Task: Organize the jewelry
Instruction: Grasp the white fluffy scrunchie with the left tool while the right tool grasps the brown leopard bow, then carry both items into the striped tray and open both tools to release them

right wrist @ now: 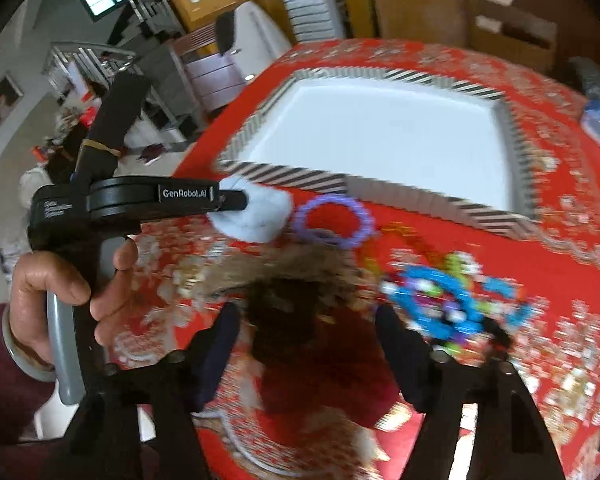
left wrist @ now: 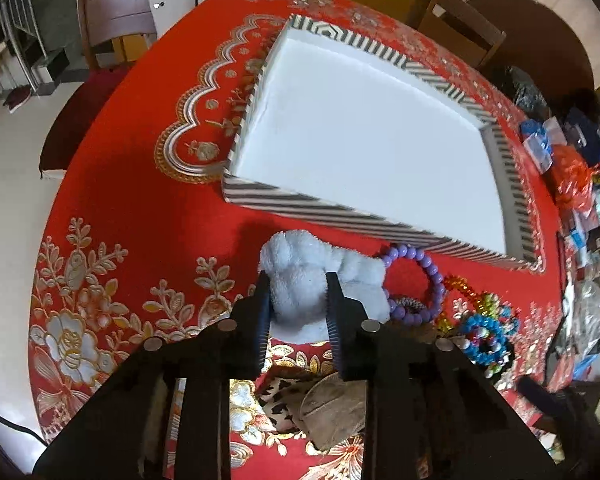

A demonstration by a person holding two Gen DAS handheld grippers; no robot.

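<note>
My left gripper (left wrist: 296, 280) is shut on a fluffy white hair tie (left wrist: 300, 276), held just above the red tablecloth in front of the striped tray (left wrist: 300, 206), whose white inside holds nothing. A purple bead bracelet (left wrist: 420, 280) lies to the right of the hair tie, touching it. Blue and multicoloured bead bracelets (left wrist: 486, 326) lie further right. In the blurred right wrist view, my right gripper (right wrist: 306, 316) is open above a dark furry hair tie (right wrist: 284, 316). The left gripper (right wrist: 236, 200), white hair tie (right wrist: 256, 216), purple bracelet (right wrist: 340, 220) and tray (right wrist: 284, 174) show there too.
A leopard-print and brown cloth item (left wrist: 320, 404) lies under my left gripper. Bags and clutter (left wrist: 580, 168) crowd the table's right edge. Wooden chairs (left wrist: 456, 28) stand behind the table. The table's left edge (left wrist: 60, 200) drops to the floor.
</note>
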